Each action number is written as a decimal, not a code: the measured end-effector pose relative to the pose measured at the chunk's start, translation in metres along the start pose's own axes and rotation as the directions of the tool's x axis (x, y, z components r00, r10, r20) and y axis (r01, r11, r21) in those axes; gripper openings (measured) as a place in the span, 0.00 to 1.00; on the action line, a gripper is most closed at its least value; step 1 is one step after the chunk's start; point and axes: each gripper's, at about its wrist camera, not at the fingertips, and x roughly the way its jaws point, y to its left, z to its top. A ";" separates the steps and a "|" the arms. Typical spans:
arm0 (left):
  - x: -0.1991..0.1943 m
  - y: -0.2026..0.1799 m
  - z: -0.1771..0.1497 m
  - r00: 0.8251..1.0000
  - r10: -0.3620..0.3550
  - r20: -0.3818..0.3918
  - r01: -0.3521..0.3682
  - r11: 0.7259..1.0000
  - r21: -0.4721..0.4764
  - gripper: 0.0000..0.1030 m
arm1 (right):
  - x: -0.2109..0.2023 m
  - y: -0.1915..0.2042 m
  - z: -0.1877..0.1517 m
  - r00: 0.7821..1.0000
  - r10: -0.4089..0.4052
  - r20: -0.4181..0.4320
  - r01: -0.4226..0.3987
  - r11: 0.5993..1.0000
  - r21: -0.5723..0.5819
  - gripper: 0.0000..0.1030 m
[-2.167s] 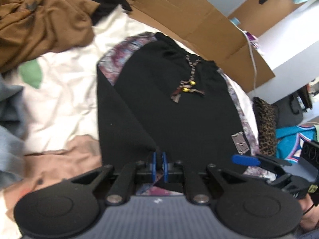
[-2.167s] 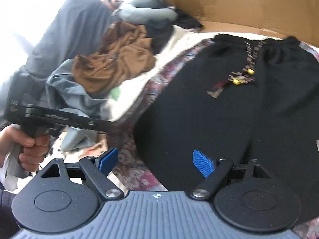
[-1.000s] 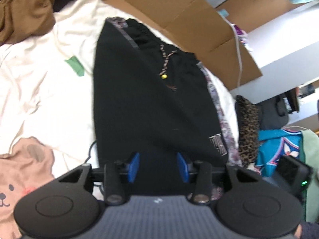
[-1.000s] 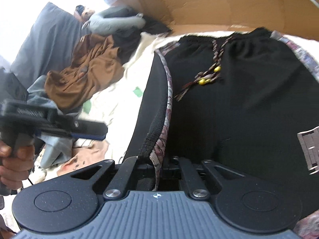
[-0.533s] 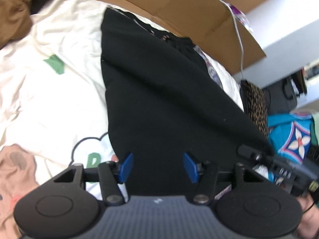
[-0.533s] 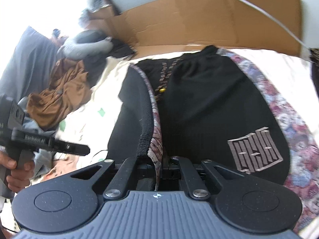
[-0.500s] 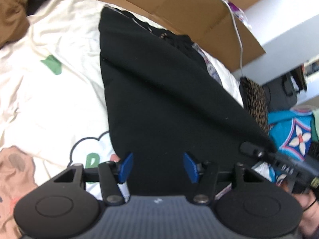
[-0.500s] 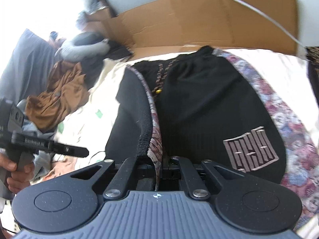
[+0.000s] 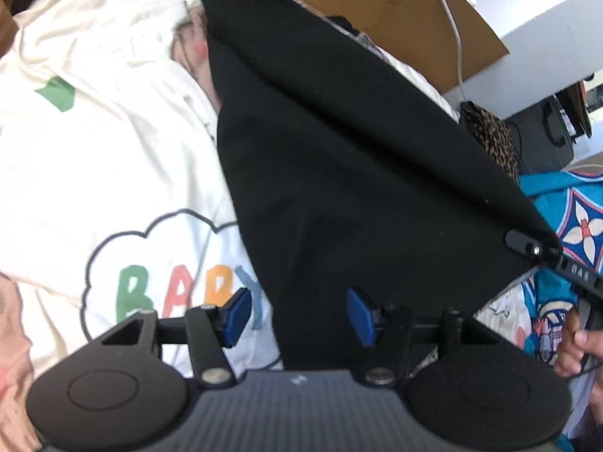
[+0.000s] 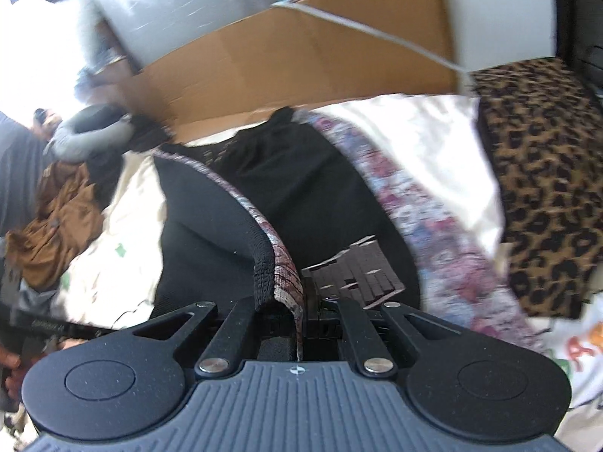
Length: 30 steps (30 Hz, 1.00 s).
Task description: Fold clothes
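Note:
Black shorts (image 9: pixel 339 169) with a patterned side stripe (image 10: pixel 414 207) and a grey logo patch (image 10: pixel 354 271) lie on a white bed sheet (image 9: pixel 113 150). My right gripper (image 10: pixel 301 301) is shut on the hem of one leg, holding that leg lifted and stretched over the rest of the shorts. In the left wrist view the right gripper (image 9: pixel 527 243) shows at the raised black corner on the right, with a hand (image 9: pixel 573 342) behind it. My left gripper (image 9: pixel 297 316) stands open just above the near edge of the shorts, with nothing between its blue pads.
Flat cardboard (image 10: pixel 301 56) lines the far side of the bed. A leopard-print piece (image 10: pixel 546 188) lies to the right, a teal patterned garment (image 9: pixel 565 207) beyond it. Brown clothing (image 10: pixel 49 226) and a grey pillow (image 10: pixel 90 132) sit at far left. The sheet carries a cloud print (image 9: pixel 150 263).
The left gripper let go of the shorts and opened. The right gripper shut on the leg hem and has carried it to the right, over the other leg.

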 end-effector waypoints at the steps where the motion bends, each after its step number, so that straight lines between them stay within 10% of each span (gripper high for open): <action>1: 0.002 -0.001 -0.001 1.000 -0.001 -0.005 0.001 1.000 0.004 0.58 | -0.001 -0.006 0.001 1.000 -0.016 0.004 0.016 1.000 0.008 0.01; 30: 0.052 -0.032 -0.039 0.973 -0.115 -0.200 0.124 0.992 0.031 0.58 | 0.009 -0.113 -0.037 0.977 -0.208 -0.038 0.211 0.948 0.240 0.01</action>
